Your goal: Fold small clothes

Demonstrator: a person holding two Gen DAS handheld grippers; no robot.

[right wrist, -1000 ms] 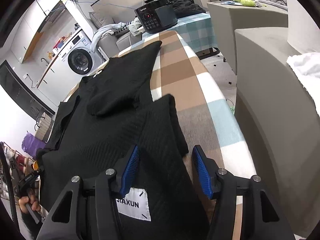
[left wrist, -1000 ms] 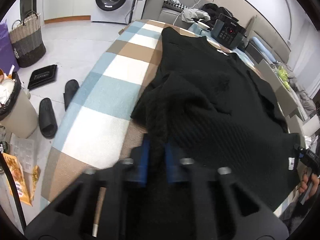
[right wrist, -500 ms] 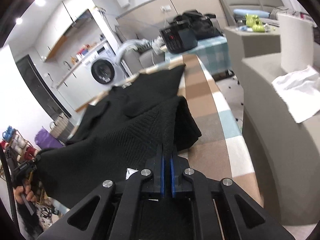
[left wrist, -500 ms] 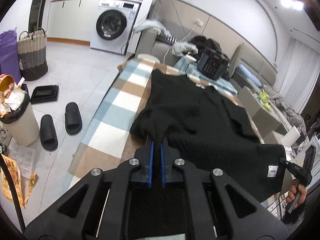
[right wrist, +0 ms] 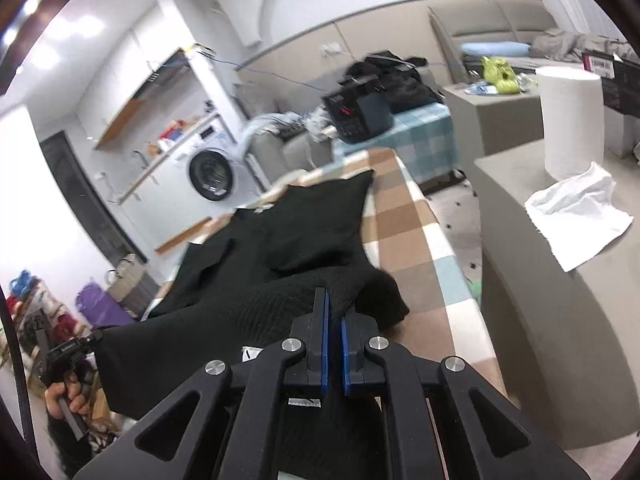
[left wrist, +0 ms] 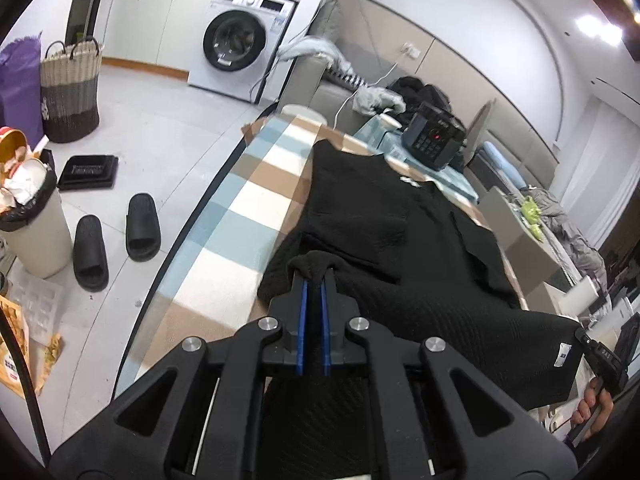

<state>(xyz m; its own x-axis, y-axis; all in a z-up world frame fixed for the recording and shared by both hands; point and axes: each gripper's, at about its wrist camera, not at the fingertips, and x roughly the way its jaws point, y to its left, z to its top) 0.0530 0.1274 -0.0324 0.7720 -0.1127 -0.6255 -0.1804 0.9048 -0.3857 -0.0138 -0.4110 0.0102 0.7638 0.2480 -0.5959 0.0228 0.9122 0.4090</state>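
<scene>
A black knit sweater [left wrist: 400, 240] lies along a checked ironing table [left wrist: 248, 208]. My left gripper [left wrist: 314, 276] is shut on its near left hem corner and holds it lifted off the table. My right gripper [right wrist: 335, 304] is shut on the near right hem corner of the sweater [right wrist: 288, 248], also lifted. The hem hangs stretched between the two grippers. The far part, with the collar, still rests on the table [right wrist: 412, 232]. The right gripper also shows at the edge of the left wrist view [left wrist: 600, 356].
A black appliance [left wrist: 434, 140] sits beyond the table's far end. On the floor at left are slippers [left wrist: 116, 236], a full bin [left wrist: 32, 224] and a basket [left wrist: 70, 88]. At right stands a grey cabinet [right wrist: 560, 320] with a white cloth [right wrist: 580, 216] and paper roll [right wrist: 570, 120].
Both grippers closed on the hem corners, the right one from wide open, and lifted them up off the table; the near part of the sweater now hangs between them.
</scene>
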